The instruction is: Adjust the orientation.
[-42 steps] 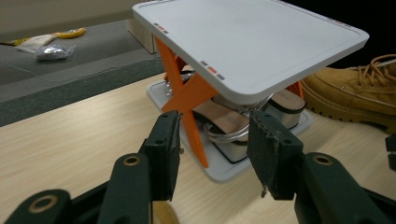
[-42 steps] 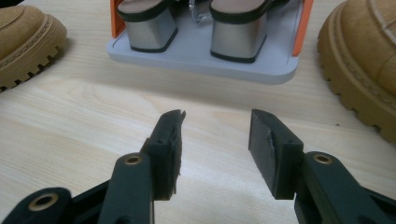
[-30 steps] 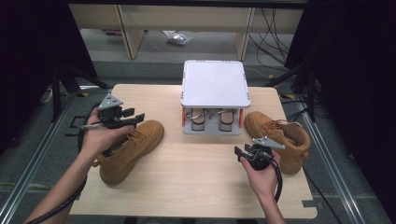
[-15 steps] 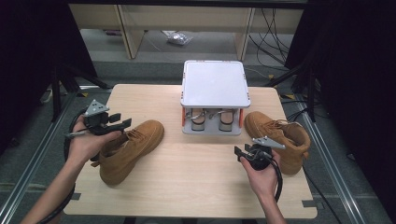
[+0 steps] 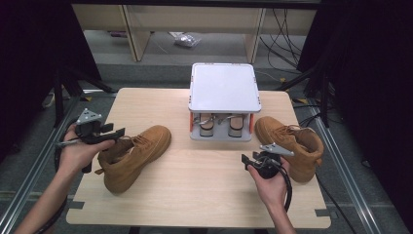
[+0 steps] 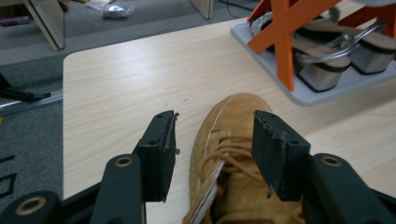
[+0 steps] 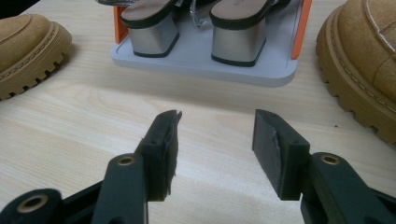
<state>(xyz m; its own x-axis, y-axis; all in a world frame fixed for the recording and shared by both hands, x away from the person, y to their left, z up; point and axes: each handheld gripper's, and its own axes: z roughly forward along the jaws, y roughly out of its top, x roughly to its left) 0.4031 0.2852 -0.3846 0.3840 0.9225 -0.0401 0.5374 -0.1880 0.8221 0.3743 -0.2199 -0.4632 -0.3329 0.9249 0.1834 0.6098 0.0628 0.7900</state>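
Left boot (image 6: 233, 154) lies on the table (image 5: 204, 180), its laced throat just below and between the left gripper's (image 6: 215, 140) spread, empty jaws. Judged bulky, fairly heavy, with soft suede and a stiff sole; best pinched at the collar. Right gripper (image 7: 215, 140) also parted, empty, held level toward the shoe rack (image 7: 201, 60).

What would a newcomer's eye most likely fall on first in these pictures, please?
Most likely the two tan boots on the wooden table: the left boot lies angled at the left, under the open left tool, and the right boot stands at the right, beside the open, empty right tool. Between them, toward the far edge, a small white rack shelters a pair of block-heeled sandals.
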